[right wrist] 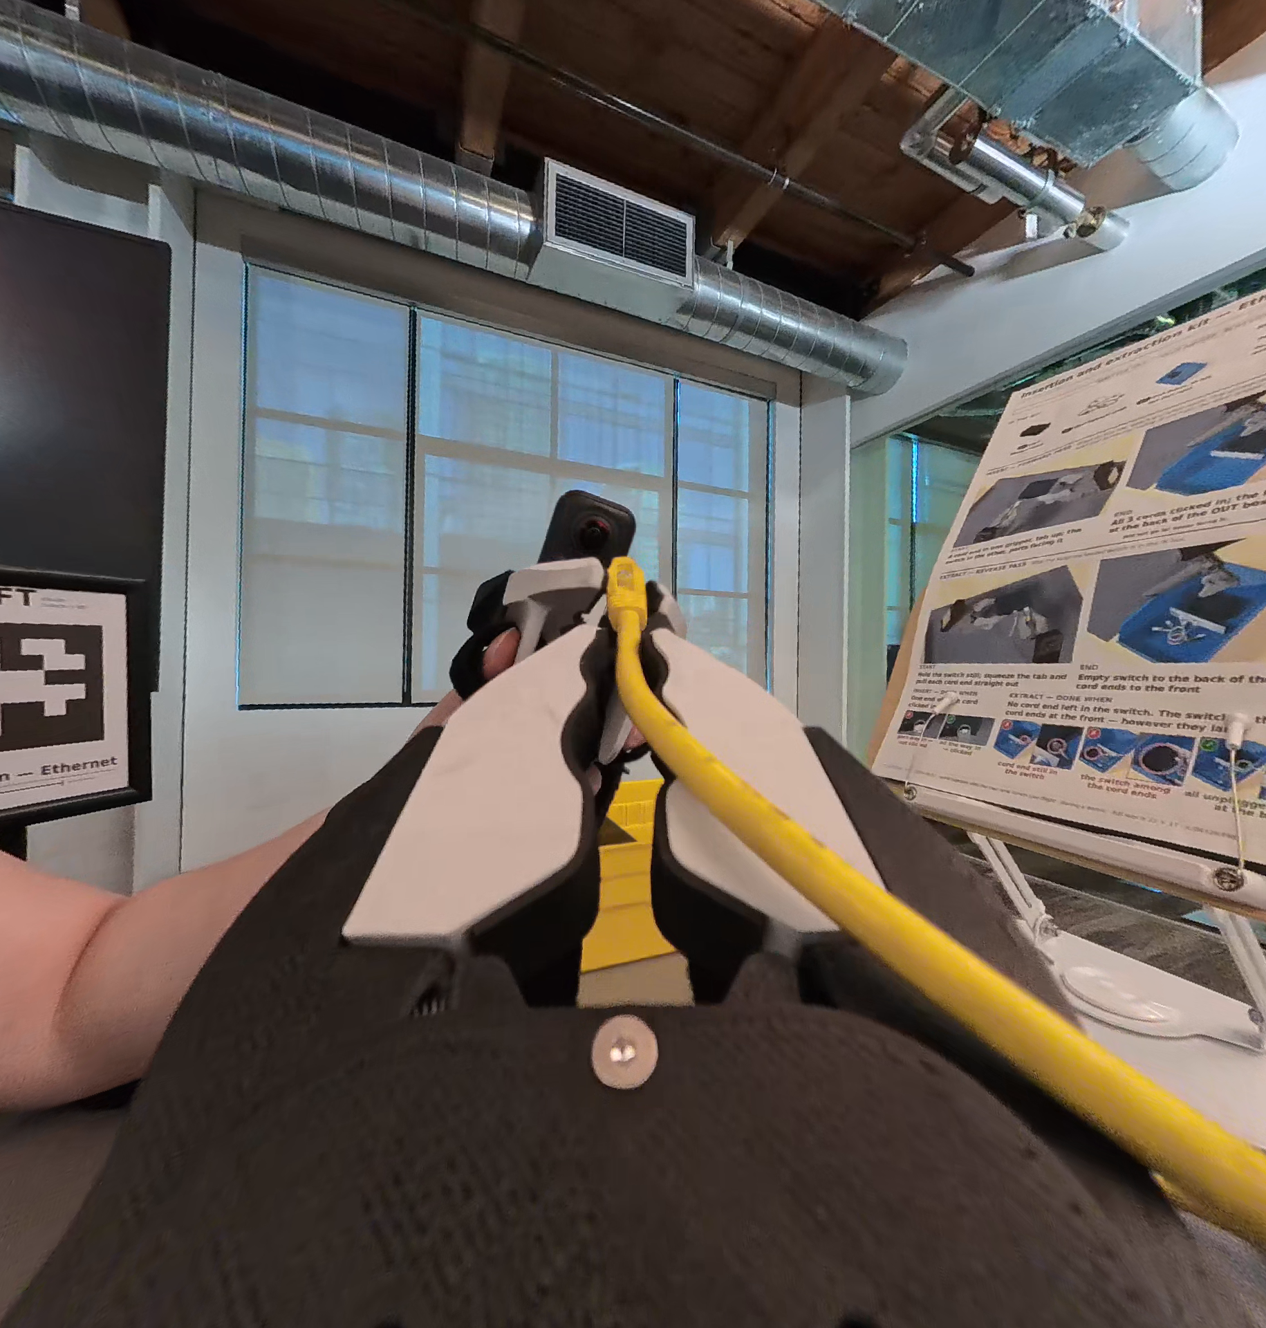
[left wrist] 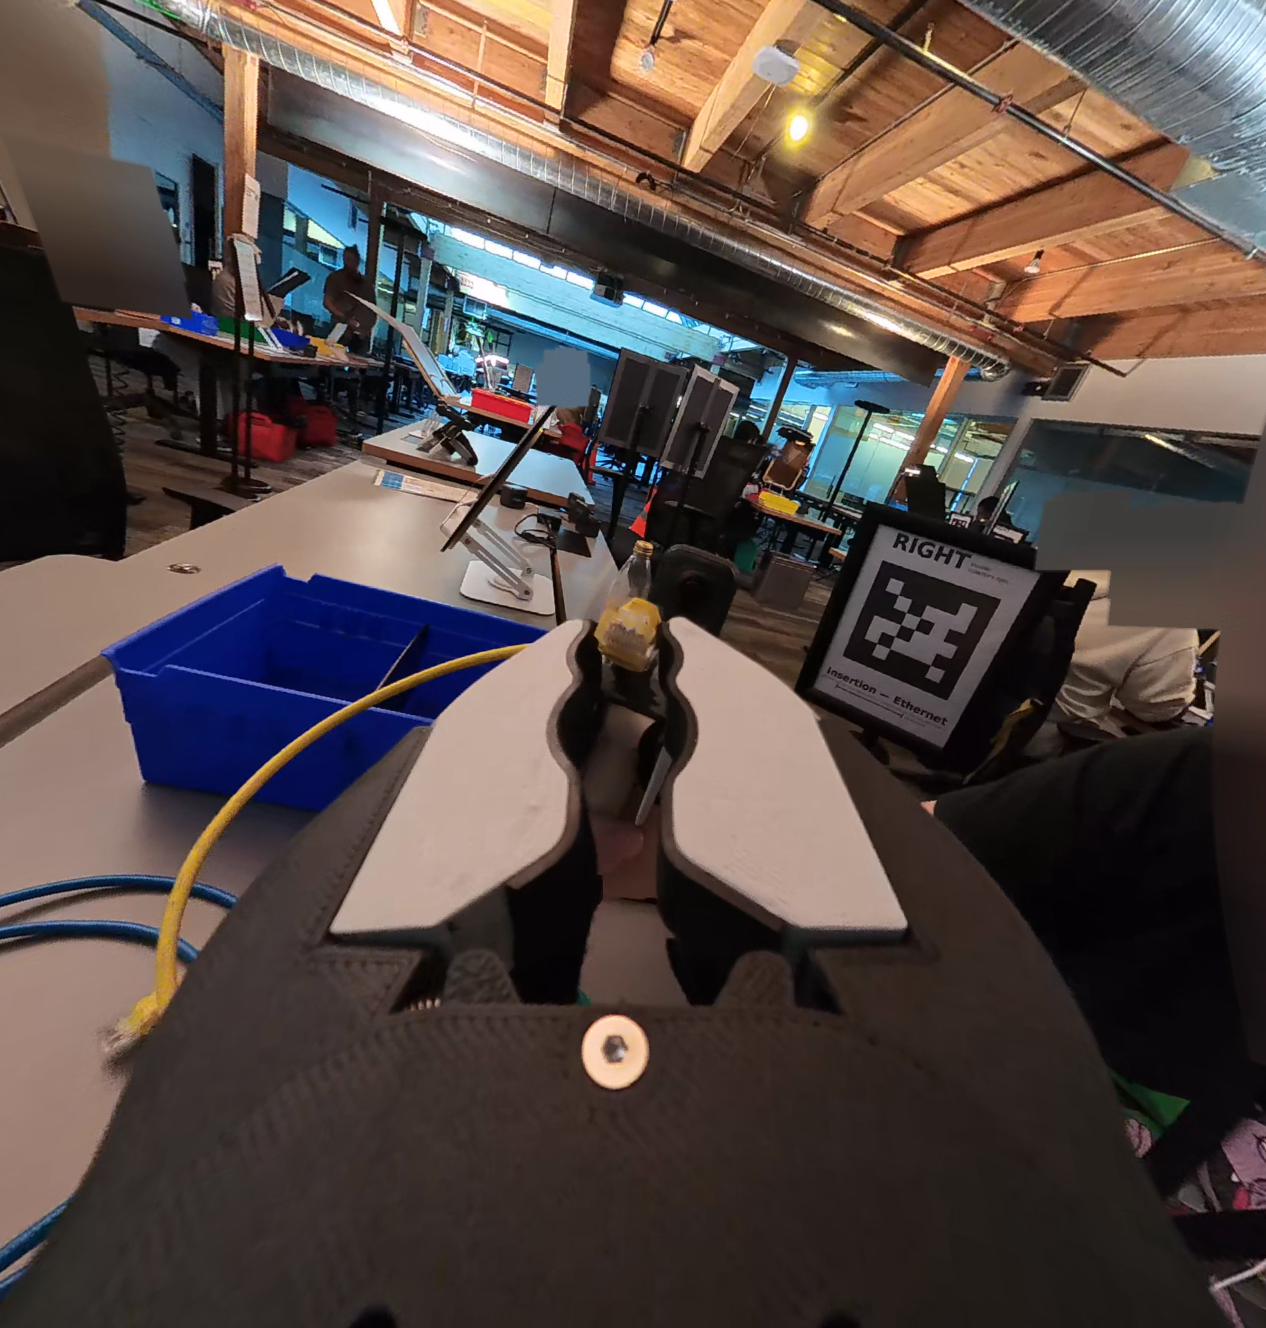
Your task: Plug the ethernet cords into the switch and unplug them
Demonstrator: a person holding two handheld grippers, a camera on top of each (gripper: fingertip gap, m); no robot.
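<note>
A yellow ethernet cord (left wrist: 270,776) runs from a loose plug (left wrist: 134,1020) on the grey table up to my left gripper (left wrist: 626,639). Its other yellow plug (left wrist: 626,636) sits between the left gripper's fingertips, contacts towards the camera. In the right wrist view the same cord (right wrist: 795,826) passes between the fingers of my right gripper (right wrist: 626,618), with the plug (right wrist: 626,582) at the tips. The left gripper (right wrist: 594,603) faces it and closes around the plug from the far side. Both grippers meet at this plug above the table. No switch can be made out.
A blue divided bin (left wrist: 292,690) stands left on the table (left wrist: 55,790), with a blue cable (left wrist: 76,905) in front. A marker card (left wrist: 924,632) stands right. An instruction board on a stand (right wrist: 1118,611), a yellow bin (right wrist: 626,862) and a person's forearm (right wrist: 148,934) are close. The grippers are tip to tip, or close to it.
</note>
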